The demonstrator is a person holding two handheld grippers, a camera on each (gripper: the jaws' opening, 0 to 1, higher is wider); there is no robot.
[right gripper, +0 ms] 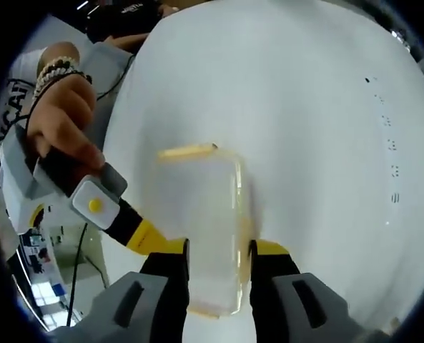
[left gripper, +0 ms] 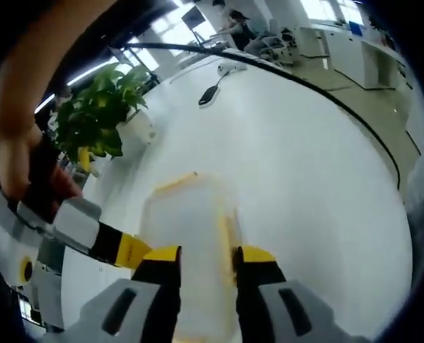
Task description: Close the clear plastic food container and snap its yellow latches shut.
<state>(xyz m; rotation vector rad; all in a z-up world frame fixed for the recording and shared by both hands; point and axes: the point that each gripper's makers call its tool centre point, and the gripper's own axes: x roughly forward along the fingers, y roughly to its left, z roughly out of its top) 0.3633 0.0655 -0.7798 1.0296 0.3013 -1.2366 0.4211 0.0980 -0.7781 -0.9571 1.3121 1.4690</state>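
Lying flat on the white table [right gripper: 319, 107], the clear container [right gripper: 201, 229] sits between both open claws

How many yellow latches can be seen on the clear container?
2. On the clear plastic container, one yellow latch lies along the far end and a second yellow latch runs along the right side. Others may be hidden by the tools.

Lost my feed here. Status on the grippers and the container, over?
Both grippers open, fingers straddling the clear container: left gripper, right gripper. Lid on; latches unclear. Potted plant and cable well clear.
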